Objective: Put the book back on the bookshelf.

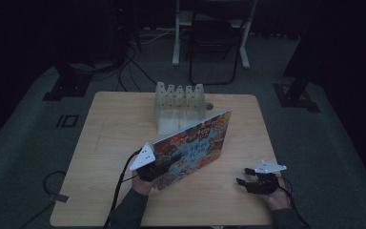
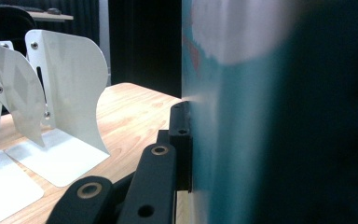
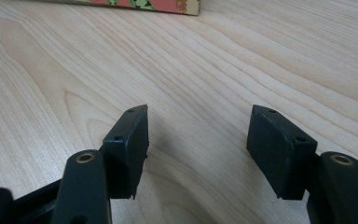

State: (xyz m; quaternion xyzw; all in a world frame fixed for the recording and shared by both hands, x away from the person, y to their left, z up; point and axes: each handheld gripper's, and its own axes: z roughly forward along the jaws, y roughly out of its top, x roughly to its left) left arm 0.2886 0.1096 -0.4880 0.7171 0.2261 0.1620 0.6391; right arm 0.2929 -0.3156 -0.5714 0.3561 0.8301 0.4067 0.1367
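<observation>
Left tongs (image 1: 164, 164) clamp book (image 1: 193, 143) (tilted) | right tongs (image 1: 248, 176) agape, empty

From my station the room reads very dim, the far side falling off into black. The light wooden counter (image 1: 124, 119) sits on grey carpet (image 1: 24, 157), lit more than anything around it. Beyond it I see a dark folding chair (image 1: 214, 43) standing in front of a white frame on legs (image 1: 176, 33). Black cables (image 1: 133, 62) snake across the floor toward a dark stand at the left (image 1: 69, 81), and a matching dark base plate lies at the right (image 1: 295, 95). A small square marking is on the carpet left of the counter (image 1: 67, 120). In the left gripper view a black curtain (image 2: 144, 42) hangs behind the counter's far edge.
</observation>
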